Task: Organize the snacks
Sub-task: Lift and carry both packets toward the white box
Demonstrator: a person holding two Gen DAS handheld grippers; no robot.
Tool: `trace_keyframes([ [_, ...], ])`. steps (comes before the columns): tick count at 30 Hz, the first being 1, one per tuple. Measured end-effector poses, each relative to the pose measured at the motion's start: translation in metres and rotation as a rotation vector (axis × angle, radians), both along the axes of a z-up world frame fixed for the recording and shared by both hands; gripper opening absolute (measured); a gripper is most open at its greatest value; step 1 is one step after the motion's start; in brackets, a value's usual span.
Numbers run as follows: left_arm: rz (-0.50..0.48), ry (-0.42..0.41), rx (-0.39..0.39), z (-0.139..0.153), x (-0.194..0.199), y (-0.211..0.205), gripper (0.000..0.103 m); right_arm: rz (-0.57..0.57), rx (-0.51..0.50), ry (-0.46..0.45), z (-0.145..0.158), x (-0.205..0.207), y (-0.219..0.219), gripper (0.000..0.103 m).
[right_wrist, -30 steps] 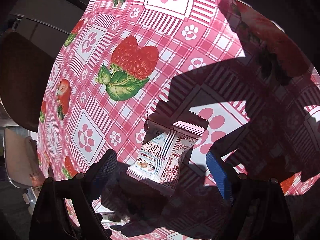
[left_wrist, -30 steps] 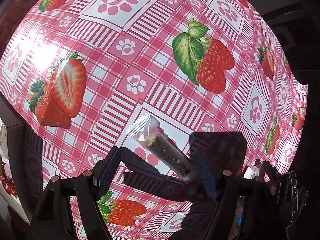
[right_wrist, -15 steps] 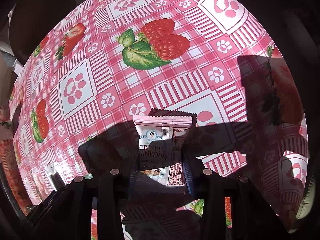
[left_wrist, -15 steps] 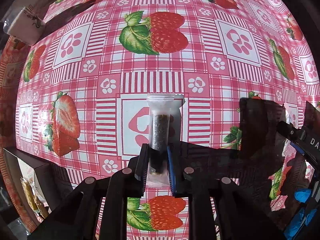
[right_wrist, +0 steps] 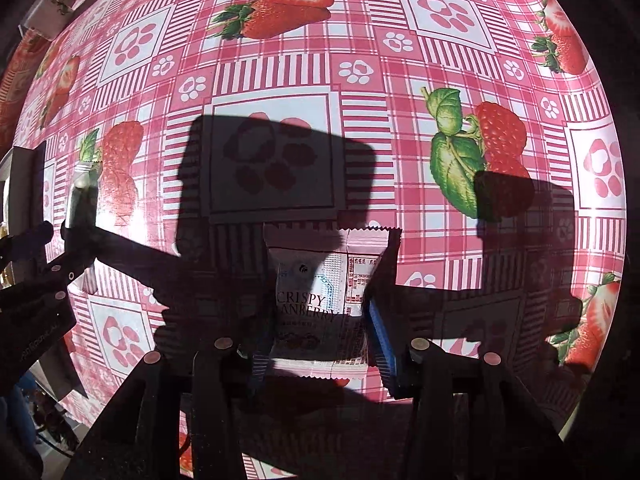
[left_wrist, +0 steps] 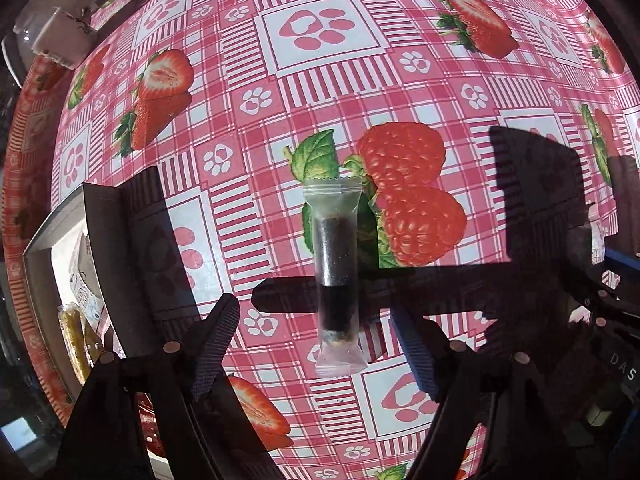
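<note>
A clear stick packet with a dark filling (left_wrist: 336, 276) lies on the strawberry tablecloth. My left gripper (left_wrist: 316, 344) is open, its jaws wide apart on either side of the packet's near end. A white "Crispy Cranberry" packet (right_wrist: 324, 300) sits between the fingers of my right gripper (right_wrist: 316, 332), which is shut on its sides. The stick packet also shows at the left edge of the right wrist view (right_wrist: 82, 200), with the left gripper's fingers (right_wrist: 60, 248) below it.
A dark box (left_wrist: 96, 248) with several snack packets inside stands at the left of the left wrist view. A white carton (left_wrist: 60, 40) sits at the far left table edge. The right gripper's arm (left_wrist: 600, 292) reaches in from the right.
My left gripper was shut on the stick packet half a second ago; now its jaws are wide open and the packet lies free. My right gripper stays shut on the cranberry packet and has shifted over the table.
</note>
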State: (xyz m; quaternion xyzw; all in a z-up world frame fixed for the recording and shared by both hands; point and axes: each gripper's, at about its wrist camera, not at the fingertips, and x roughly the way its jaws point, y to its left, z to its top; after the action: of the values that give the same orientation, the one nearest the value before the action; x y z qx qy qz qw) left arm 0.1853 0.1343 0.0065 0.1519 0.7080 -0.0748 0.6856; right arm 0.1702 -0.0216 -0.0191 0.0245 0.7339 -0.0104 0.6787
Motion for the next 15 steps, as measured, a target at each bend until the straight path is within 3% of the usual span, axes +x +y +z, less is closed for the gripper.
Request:
trace_keyframes([
  [1, 0.007, 0.006, -0.012, -0.002, 0.0, 0.003, 0.085, -0.012, 0.002, 0.01, -0.003, -0.003, 0.001, 0.081],
  [4, 0.008, 0.02, -0.021, -0.003, -0.001, 0.003, 0.085, -0.045, 0.04, 0.002, -0.007, 0.003, -0.003, 0.081],
  [6, -0.006, 0.026, -0.038, 0.0, -0.001, 0.005, 0.078, -0.061, 0.039, 0.005, -0.008, 0.005, -0.003, 0.079],
  [7, -0.013, 0.039, -0.067, 0.005, 0.002, 0.008, 0.065, -0.063, 0.031, 0.003, -0.008, 0.012, -0.003, 0.074],
  [8, -0.023, 0.051, -0.088, 0.006, 0.01, 0.007, 0.05, -0.059, 0.025, -0.002, -0.006, 0.012, -0.003, 0.061],
  [9, -0.042, 0.052, -0.083, 0.006, 0.013, 0.003, 0.043, -0.047, 0.023, -0.016, -0.003, 0.012, -0.002, 0.051],
  [10, -0.066, 0.054, -0.081, 0.007, 0.01, -0.007, 0.03, -0.029, 0.025, -0.019, 0.003, 0.031, 0.001, 0.042],
  [11, -0.084, 0.058, -0.084, 0.008, 0.008, -0.01, 0.018, -0.019, 0.044, -0.01, 0.004, 0.034, 0.004, 0.042],
  [15, -0.104, 0.076, -0.109, 0.016, -0.006, -0.027, 0.017, -0.031, 0.083, -0.013, 0.01, 0.035, 0.007, 0.041],
])
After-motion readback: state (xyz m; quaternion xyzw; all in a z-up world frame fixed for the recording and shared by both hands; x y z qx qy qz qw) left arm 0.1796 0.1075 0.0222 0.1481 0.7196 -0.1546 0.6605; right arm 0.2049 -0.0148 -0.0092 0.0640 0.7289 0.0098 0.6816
